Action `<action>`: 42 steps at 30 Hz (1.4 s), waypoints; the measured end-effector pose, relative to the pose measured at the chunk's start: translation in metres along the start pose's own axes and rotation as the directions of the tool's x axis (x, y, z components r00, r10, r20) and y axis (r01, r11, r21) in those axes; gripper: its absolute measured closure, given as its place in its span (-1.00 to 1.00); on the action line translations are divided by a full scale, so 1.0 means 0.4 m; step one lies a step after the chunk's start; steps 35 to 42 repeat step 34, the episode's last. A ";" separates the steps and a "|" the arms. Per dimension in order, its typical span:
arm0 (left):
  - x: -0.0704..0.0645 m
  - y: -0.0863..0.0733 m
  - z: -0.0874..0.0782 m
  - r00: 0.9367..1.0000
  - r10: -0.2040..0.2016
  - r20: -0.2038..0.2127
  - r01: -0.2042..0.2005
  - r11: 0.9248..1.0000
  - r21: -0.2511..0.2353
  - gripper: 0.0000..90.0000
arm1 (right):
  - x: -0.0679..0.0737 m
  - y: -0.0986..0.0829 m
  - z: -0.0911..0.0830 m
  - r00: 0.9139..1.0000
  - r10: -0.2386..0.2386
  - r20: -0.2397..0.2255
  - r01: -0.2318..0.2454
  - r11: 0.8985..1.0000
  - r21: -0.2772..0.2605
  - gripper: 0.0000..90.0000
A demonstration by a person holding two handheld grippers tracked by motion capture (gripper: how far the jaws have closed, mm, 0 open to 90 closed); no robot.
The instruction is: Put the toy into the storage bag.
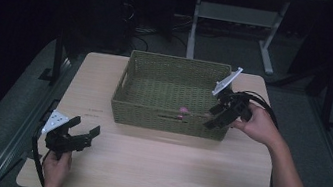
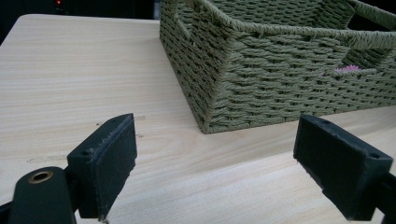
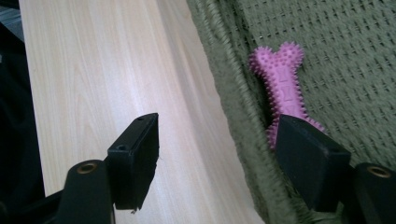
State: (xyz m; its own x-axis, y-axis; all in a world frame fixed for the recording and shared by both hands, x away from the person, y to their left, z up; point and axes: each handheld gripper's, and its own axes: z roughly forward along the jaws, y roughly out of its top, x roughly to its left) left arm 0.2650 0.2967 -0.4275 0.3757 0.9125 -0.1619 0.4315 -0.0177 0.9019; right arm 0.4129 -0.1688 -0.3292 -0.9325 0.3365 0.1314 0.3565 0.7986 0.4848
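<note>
One pink spiky bone-shaped toy (image 3: 284, 91) is lying inside the green woven basket (image 1: 146, 113), against its near wall. The right gripper (image 1: 218, 116) is straddling that wall at the basket's front right corner, fingers spread wide and gripping nothing, one finger just beside the toy. The left gripper (image 1: 83, 130) is resting low over the table (image 1: 157, 168), well apart from the basket, fingers wide open and empty.

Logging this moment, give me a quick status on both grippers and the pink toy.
Left gripper open, low over table. Right gripper open, straddling basket front wall. Pink bone toy inside basket, ungripped.
</note>
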 end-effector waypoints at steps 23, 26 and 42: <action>-0.003 0.000 0.003 1.000 0.007 0.001 -0.007 1.000 0.005 -0.71 | 0.065 -0.112 0.039 1.000 0.019 0.002 -0.019 1.000 -0.013 -0.37; -0.005 0.000 0.003 1.000 0.008 0.002 -0.008 1.000 0.007 -0.71 | 0.076 -0.131 0.050 1.000 0.024 -0.001 -0.024 1.000 -0.016 -0.37; -0.007 0.001 0.007 1.000 0.013 0.003 -0.013 1.000 0.010 -0.71 | 0.118 -0.188 0.071 0.999 0.030 0.017 -0.030 0.999 -0.040 -0.39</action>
